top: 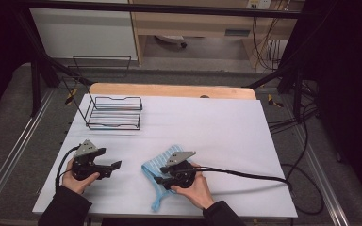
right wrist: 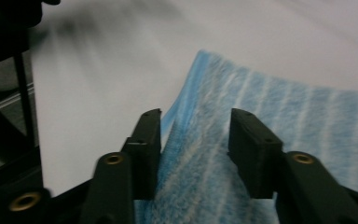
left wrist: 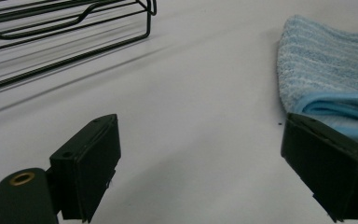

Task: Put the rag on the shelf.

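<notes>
The blue striped towel sits near the front edge of the white table, so I'll place everything off that. Well to its left and farther back is the wire rack. Just left of the towel hovers the left gripper, jaws spread wide and holding nothing. Right on the towel is the right gripper, jaws partly open, straddling a raised fold but not clamped yet. My worry: close too shallow and it pinches one layer, so the towel slides or unfolds when lifted.
</notes>
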Motion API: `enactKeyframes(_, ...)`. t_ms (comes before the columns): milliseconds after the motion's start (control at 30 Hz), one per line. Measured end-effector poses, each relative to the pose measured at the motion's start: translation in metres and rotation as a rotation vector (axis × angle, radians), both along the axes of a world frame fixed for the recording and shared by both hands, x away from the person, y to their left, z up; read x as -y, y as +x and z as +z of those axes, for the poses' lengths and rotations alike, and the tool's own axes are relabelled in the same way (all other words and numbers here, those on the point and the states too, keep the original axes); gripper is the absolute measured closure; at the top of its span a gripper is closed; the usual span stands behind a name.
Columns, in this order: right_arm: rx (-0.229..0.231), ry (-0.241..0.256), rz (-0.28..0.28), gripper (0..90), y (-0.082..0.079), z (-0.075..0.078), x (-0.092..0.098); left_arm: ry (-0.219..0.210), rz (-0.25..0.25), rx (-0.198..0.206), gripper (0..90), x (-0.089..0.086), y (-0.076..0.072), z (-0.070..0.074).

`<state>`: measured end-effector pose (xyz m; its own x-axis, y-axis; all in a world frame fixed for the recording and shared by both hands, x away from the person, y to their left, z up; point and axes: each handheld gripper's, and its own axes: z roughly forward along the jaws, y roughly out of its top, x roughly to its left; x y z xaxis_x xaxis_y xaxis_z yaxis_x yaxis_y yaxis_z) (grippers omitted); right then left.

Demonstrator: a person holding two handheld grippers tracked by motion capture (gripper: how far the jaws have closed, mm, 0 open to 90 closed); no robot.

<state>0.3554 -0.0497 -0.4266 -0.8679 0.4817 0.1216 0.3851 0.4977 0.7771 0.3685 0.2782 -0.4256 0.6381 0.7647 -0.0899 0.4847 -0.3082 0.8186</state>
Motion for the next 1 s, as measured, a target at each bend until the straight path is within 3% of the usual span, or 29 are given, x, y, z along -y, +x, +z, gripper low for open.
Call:
enactKeyframes(167, 0.046, 0.059, -0.098, 34.7, 0.010, 0.024, 0.029, -0.009, -0.021, -0.007, 10.3, 0.007, -0.001, 0.006)
enactKeyframes(267, 0.064, 0.085, -0.159, 32.3, 0.016, 0.032, 0.053, -0.004, -0.041, -0.006, 10.2, 0.017, 0.000, 0.012)
enactKeyframes(300, 0.064, 0.085, -0.159, 32.3, 0.016, 0.032, 0.053, -0.004, -0.041, -0.006, 10.2, 0.017, 0.000, 0.012)
enactKeyframes(333, 0.059, 0.086, -0.193, 32.2, 0.018, 0.032, 0.068, -0.005, -0.048, -0.005, 10.3, 0.020, 0.001, 0.014)
enactKeyframes(500, 0.011, 0.037, -0.252, 34.5, 0.016, 0.017, 0.092, 0.013, -0.079, -0.006, 14.9, 0.047, 0.005, 0.026)
enactKeyframes(633, -0.017, 0.014, -0.285, 40.2, 0.012, 0.002, 0.104, 0.034, -0.101, -0.023, 22.4, 0.070, 0.012, 0.026)
enactKeyframes(733, -0.048, 0.011, -0.306, 45.0, 0.010, -0.007, 0.109, 0.060, -0.117, -0.041, 26.4, 0.082, 0.015, 0.022)
enactKeyframes(767, -0.058, 0.017, -0.313, 46.8, 0.010, -0.009, 0.110, 0.078, -0.138, -0.067, 27.6, 0.094, 0.018, 0.016)
enactKeyframes(800, -0.064, 0.015, -0.316, 47.7, 0.009, -0.011, 0.111, 0.078, -0.138, -0.067, 28.7, 0.094, 0.018, 0.016)
enactKeyframes(867, -0.066, 0.014, -0.323, 48.9, 0.009, -0.013, 0.111, 0.086, -0.162, -0.105, 30.7, 0.101, 0.019, 0.007)
enactKeyframes(900, -0.072, -0.003, -0.327, 50.1, 0.009, -0.015, 0.110, 0.096, -0.173, -0.116, 35.9, 0.103, 0.018, 0.003)
enactKeyframes(933, -0.080, -0.001, -0.327, 51.3, 0.009, -0.016, 0.110, 0.135, -0.186, -0.130, 37.8, 0.107, 0.016, -0.005)
enactKeyframes(1000, -0.084, -0.001, -0.331, 54.3, 0.009, -0.016, 0.109, 0.150, -0.195, -0.139, 43.3, 0.107, 0.014, -0.008)
